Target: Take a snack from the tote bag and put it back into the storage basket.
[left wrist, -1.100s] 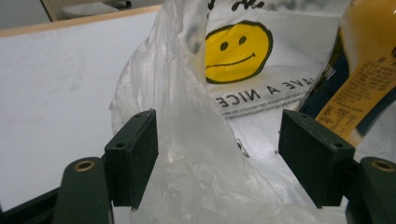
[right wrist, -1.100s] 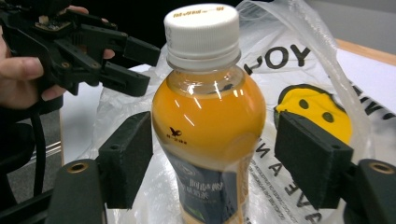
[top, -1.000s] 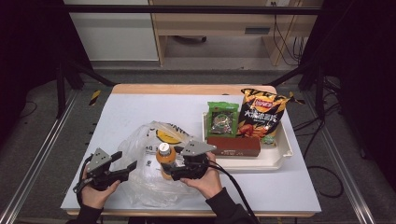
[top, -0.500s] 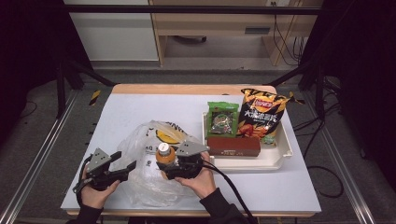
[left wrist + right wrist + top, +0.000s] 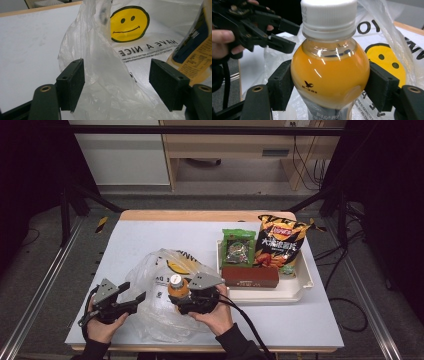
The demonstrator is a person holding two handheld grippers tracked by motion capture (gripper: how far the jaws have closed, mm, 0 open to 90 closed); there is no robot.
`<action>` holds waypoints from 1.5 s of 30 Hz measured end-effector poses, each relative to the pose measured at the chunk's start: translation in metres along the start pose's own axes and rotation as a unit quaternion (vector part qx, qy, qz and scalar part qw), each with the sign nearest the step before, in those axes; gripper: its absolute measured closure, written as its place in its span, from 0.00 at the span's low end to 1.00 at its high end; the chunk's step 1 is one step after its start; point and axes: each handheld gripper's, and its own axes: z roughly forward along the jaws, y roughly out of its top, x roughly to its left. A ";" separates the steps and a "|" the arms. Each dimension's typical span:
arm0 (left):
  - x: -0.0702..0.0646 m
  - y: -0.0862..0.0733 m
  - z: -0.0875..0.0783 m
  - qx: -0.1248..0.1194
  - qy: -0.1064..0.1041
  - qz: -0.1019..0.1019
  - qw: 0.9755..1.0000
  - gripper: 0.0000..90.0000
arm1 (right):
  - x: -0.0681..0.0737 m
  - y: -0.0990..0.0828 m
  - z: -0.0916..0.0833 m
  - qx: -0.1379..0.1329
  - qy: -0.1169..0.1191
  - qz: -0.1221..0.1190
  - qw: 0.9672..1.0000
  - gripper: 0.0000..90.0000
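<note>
Two tongs in use: left tongs (image 5: 136, 299) and right tongs (image 5: 176, 301), each in one hand, at the near edge of the bench (image 5: 150, 237)
Right tongs state: pads pressed on both sides of the juice bottle (image 5: 329, 72); jaws spread wide by its round body; bottle gripped
Left tongs state: jaws well apart; a fold of the plastic bag (image 5: 105, 82) stands between them; whether the left pad touches the film I cannot tell; nothing gripped
Bottle position: upright between the right tongs' pads, white cap (image 5: 329, 17) above them, orange liquid up to the neck; over the bag, near the front of the bench, left of the tray (image 5: 270, 292)
Bag position: crumpled clear film with a yellow smiley face (image 5: 129, 23), lying under and around the bottle; left tongs just beside it
Spacing: the two tongs near each other, apart
Count: one bottle; one bag; one tray
Tray contents: one green packet (image 5: 238, 247); one crisp bag (image 5: 280, 245); one dark red box (image 5: 250, 276); three items in all
</note>
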 end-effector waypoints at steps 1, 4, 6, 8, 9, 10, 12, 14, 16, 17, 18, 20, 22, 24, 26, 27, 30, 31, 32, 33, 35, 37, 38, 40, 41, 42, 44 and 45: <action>0.000 0.000 0.000 0.001 0.000 -0.001 1.000 0.32 | 0.000 0.001 -0.001 -0.002 0.000 0.001 1.000 0.34; 0.000 0.000 0.000 0.001 0.001 0.001 1.000 0.32 | 0.001 0.005 -0.006 -0.012 0.002 0.004 1.000 0.34; 0.000 0.000 0.000 0.002 0.001 0.003 1.000 0.31 | 0.002 0.009 -0.010 -0.017 0.001 0.003 1.000 0.34; 0.000 0.000 0.001 0.002 0.001 0.003 1.000 0.31 | 0.004 0.014 -0.014 -0.025 0.005 0.005 1.000 0.34; 0.000 0.000 0.001 0.002 0.001 0.002 1.000 0.31 | 0.005 0.016 -0.015 -0.026 0.007 0.006 1.000 0.34; 0.000 0.000 0.001 0.002 0.001 0.001 1.000 0.31 | 0.006 0.020 -0.018 -0.030 0.009 0.007 0.999 0.34; 0.000 -0.001 0.001 0.004 0.000 0.002 1.000 0.31 | 0.008 0.027 -0.022 -0.034 0.010 0.006 0.999 0.34; 0.000 -0.001 0.001 0.004 0.000 0.001 1.000 0.31 | 0.010 0.034 -0.027 -0.039 0.008 0.002 0.999 0.34; -0.001 -0.001 0.001 0.004 0.001 0.001 1.000 0.31 | 0.011 0.040 -0.030 -0.044 0.007 0.002 0.999 0.34; -0.001 -0.001 0.001 0.003 0.000 0.002 1.000 0.31 | 0.011 0.043 -0.031 -0.046 0.007 0.003 0.999 0.34; -0.001 -0.001 0.001 0.003 0.000 0.002 1.000 0.31 | 0.012 0.047 -0.033 -0.049 0.007 0.003 0.999 0.34; -0.001 -0.001 0.001 0.003 0.000 0.002 1.000 0.31 | 0.013 0.052 -0.035 -0.052 0.008 0.001 0.999 0.34; -0.001 -0.001 0.001 0.004 0.000 0.003 1.000 0.31 | 0.014 0.058 -0.037 -0.055 0.008 -0.002 0.998 0.34; -0.001 -0.001 0.001 0.004 0.000 0.002 1.000 0.31 | 0.015 0.063 -0.039 -0.058 0.008 -0.004 0.998 0.34; -0.001 -0.001 0.001 0.004 0.000 0.002 1.000 0.31 | 0.016 0.068 -0.041 -0.061 0.008 -0.006 0.998 0.34; -0.001 -0.001 0.001 0.004 0.000 0.002 1.000 0.31 | 0.016 0.070 -0.043 -0.063 0.008 -0.006 0.998 0.34; -0.001 -0.001 0.001 0.004 0.000 0.002 1.000 0.31 | 0.016 0.075 -0.047 -0.066 0.006 -0.006 0.998 0.34; -0.001 -0.001 0.001 0.004 0.000 0.002 1.000 0.31 | 0.015 0.076 -0.049 -0.066 0.004 -0.006 0.998 0.34; -0.001 -0.001 0.001 0.004 0.000 0.002 1.000 0.31 | 0.015 0.078 -0.051 -0.067 0.002 -0.007 0.998 0.34; -0.001 -0.001 0.001 0.004 0.001 0.002 1.000 0.31 | 0.014 0.078 -0.053 -0.069 0.001 -0.006 0.998 0.34; -0.001 -0.001 0.001 0.003 0.001 0.001 1.000 0.31 | 0.011 0.080 -0.058 -0.072 -0.007 -0.005 0.997 0.34; -0.001 -0.001 0.001 0.003 0.001 0.001 1.000 0.31 | 0.007 0.081 -0.064 -0.073 -0.015 -0.003 0.997 0.34; -0.001 -0.001 0.001 0.003 0.001 0.001 1.000 0.31 | 0.005 0.081 -0.067 -0.075 -0.019 -0.001 0.997 0.34; -0.001 0.000 0.000 0.003 0.002 0.002 1.000 0.31 | 0.001 0.082 -0.074 -0.078 -0.026 -0.001 0.997 0.34; -0.001 0.000 0.000 0.002 0.002 0.001 1.000 0.31 | -0.002 0.082 -0.077 -0.079 -0.030 -0.001 0.996 0.34; -0.001 0.000 0.000 0.002 0.002 0.001 1.000 0.31 | -0.004 0.082 -0.081 -0.080 -0.034 0.001 0.996 0.34; 0.000 0.000 0.000 0.001 0.003 0.000 1.000 0.31 | -0.009 0.082 -0.088 -0.083 -0.042 0.002 0.996 0.34; 0.000 0.000 0.000 0.001 0.003 0.000 1.000 0.31 | -0.011 0.082 -0.092 -0.085 -0.046 0.002 0.995 0.34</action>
